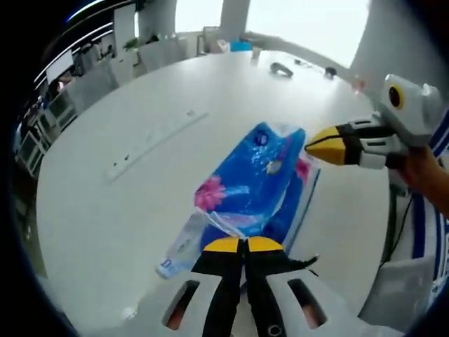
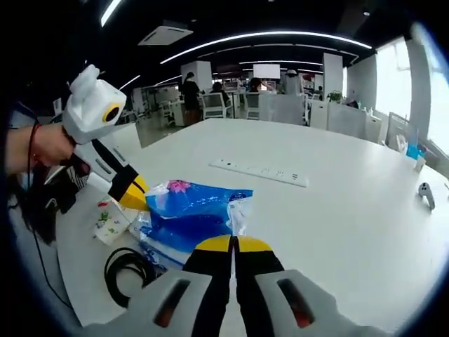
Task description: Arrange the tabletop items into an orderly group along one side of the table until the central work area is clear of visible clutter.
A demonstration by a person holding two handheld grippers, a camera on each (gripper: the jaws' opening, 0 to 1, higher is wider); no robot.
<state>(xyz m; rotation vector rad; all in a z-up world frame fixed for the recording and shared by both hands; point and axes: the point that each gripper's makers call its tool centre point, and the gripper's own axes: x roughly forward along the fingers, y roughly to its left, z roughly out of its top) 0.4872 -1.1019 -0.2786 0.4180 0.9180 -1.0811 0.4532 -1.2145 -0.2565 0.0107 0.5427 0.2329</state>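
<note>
Blue floral tissue pack [image 1: 256,179] lies mid-frame in left gripper view, long axis running away from left gripper [image 1: 244,244], whose jaws are closed on pack's near plastic edge. Right gripper [image 2: 232,245] jaws pressed together at opposite end; gripping film or not, can't tell. Black cable coil [image 2: 130,270] + small packet [image 2: 112,219] lower left, near table edge [image 2: 74,281]. Open tabletop w/ white power strip [image 2: 261,172] upper right.

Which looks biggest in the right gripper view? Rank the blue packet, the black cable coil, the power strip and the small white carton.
1. Blue packet, clearly largest.
2. Power strip, long but thin, and farther off, so unsure against the cable.
3. Black cable coil, near the camera.
4. Small white carton, smallest.
</note>
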